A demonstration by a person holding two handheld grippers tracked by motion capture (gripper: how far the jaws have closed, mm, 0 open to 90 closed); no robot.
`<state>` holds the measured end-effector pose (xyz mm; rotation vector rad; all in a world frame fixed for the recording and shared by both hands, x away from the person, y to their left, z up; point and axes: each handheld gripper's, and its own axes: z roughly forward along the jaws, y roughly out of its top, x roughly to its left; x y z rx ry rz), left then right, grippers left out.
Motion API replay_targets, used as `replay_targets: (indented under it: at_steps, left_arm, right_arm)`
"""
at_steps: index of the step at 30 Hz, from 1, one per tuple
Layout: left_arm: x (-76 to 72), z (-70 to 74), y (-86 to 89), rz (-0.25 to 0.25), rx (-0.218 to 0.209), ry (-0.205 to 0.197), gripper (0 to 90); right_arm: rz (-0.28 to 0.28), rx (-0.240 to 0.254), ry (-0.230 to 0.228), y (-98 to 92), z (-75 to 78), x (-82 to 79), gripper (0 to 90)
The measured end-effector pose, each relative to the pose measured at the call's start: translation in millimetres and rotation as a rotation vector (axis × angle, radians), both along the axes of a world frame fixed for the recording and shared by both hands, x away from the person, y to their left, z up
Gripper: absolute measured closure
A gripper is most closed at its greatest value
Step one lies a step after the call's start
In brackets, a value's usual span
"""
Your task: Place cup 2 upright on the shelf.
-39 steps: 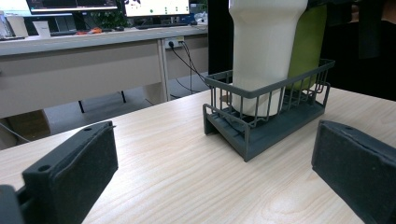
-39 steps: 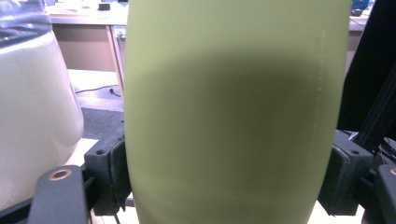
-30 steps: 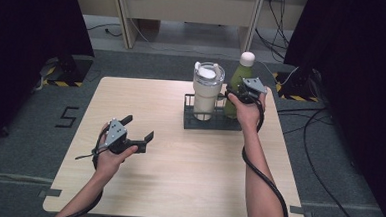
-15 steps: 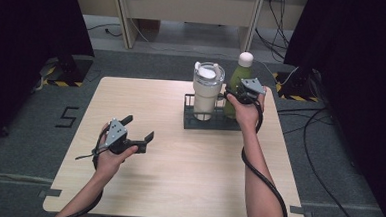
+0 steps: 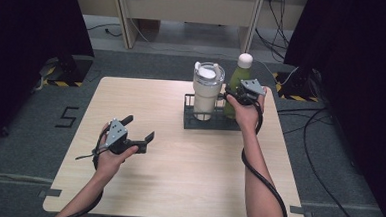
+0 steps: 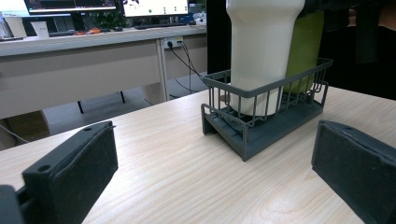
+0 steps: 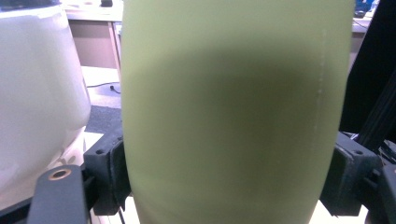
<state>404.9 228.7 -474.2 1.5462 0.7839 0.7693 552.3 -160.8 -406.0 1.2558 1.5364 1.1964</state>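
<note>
Right gripper [image 5: 233,94] clamps both jaws on the green bottle [image 5: 240,75] standing in the wire rack [image 5: 190,119] right of centre beside the white tumbler [image 5: 206,90], while the left gripper [image 5: 140,133], jaws wide apart, hovers lower left.

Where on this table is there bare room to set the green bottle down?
Bare wood lies left of the rack, and along the near edge between the two forearms. It is crowded at the far right: the tumbler, green bottle and right tool bunch there.
</note>
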Motion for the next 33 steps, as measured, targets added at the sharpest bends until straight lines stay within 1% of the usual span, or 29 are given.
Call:
replay_targets:
  at_steps: [7,11,15,17,21,29,33]
  left_arm:
    - [0.1,0.1,0.4,0.000,0.000,-0.001,0.0]
    - [0.2,-0.1,0.4,0.000,0.001,0.000,0.0]
    - [0.3,-0.4,-0.1,0.000,0.001,0.000,0.0]
    - [0.5,-0.4,-0.3,0.000,0.000,0.000,0.0]
    - [0.5,-0.6,-0.7,0.001,0.000,0.001,0.0]
    - [0.4,-0.5,-0.3,0.002,-0.001,0.001,0.0]
    - [0.5,-0.8,-0.6,0.002,-0.001,0.002,0.0]
  right_arm:
    - [-0.004,-0.002,0.002,2.1,-0.4,0.4,18.5]
    - [-0.013,-0.001,0.003,1.4,0.5,-0.5,14.6]
    - [-0.008,0.003,0.001,-1.1,1.8,-2.4,11.5]
    - [0.002,-0.002,-0.005,-2.7,2.9,-4.2,9.8]
    - [0.005,-0.007,-0.005,-5.2,4.2,-6.7,8.2]
    - [0.017,-0.008,0.003,-9.2,4.1,-14.9,6.8]
    - [0.020,-0.011,-0.004,-11.0,4.5,-20.5,6.3]
